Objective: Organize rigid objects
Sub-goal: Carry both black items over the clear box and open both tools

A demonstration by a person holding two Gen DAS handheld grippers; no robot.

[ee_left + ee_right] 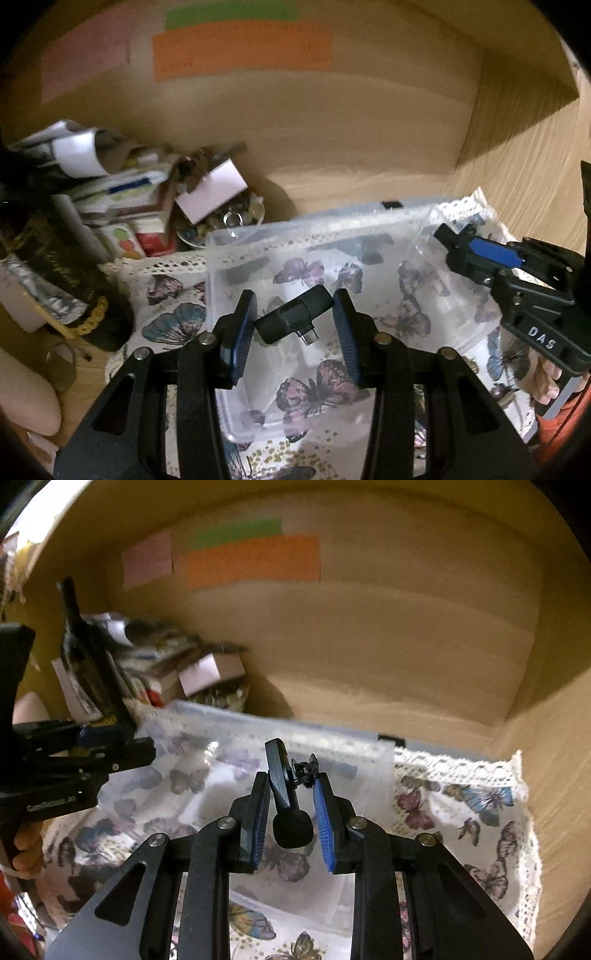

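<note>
Both hand-held grippers point(293, 325) point(290, 805) angle downward over the clear bin point(369, 221), each holding something.

White letters "DAS" stand on the right gripper's point(452, 236) black body, beside the clear plastic box point(258, 236).

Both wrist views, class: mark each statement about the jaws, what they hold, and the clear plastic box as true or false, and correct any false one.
1. The left gripper holds a small black adapter with a metal plug. True.
2. The right gripper has empty jaws. False: they are closed on a small black clip-on microphone with a foam tip.
3. A clear plastic box lies under both grippers. True.
4. The box rests on bare wood. False: it rests on a butterfly-print cloth.
5. An orange paper strip is on the back wall. True.
</note>
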